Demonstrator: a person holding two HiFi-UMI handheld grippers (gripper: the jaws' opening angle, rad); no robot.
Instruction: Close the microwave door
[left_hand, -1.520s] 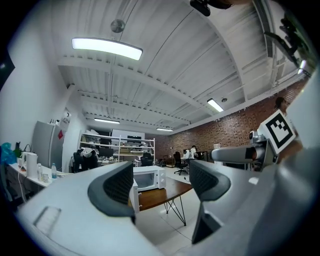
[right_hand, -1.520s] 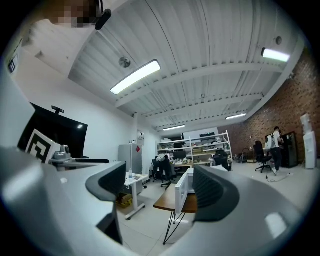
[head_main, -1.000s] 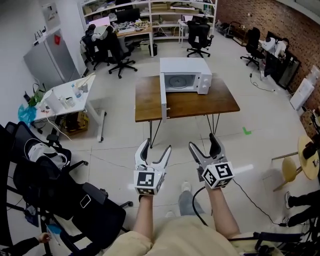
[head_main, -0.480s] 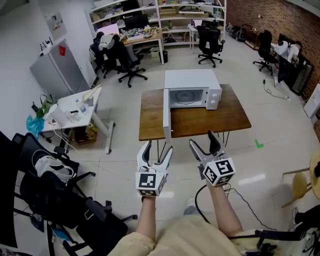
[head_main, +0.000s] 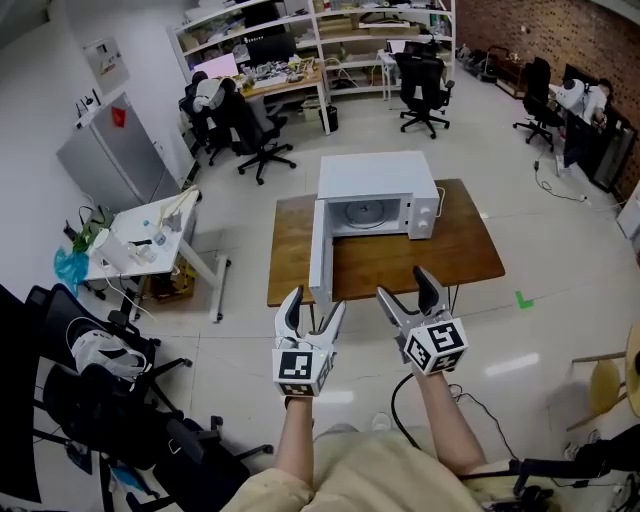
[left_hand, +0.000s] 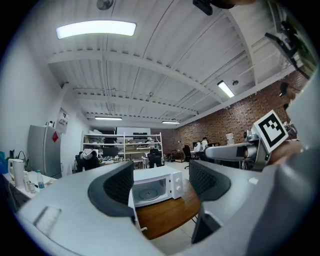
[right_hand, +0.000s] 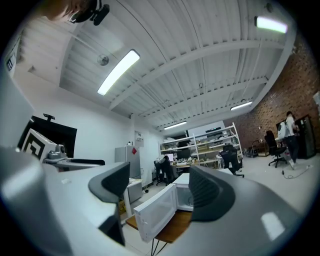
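Observation:
A white microwave stands at the back of a brown wooden table, its door swung wide open toward me on the left. My left gripper and right gripper hang open side by side in front of the table's near edge, short of the door, holding nothing. The left gripper view shows the microwave and the table between its fingers. In the right gripper view the open door juts forward from the microwave.
A small white table with bottles stands to the left. Black office chairs crowd the near left. A grey cabinet, shelves and more chairs line the back. A cable lies on the floor by my feet.
I have moved closer to the table, so the microwave and its open door loom larger. Both grippers stay open and level in front of me.

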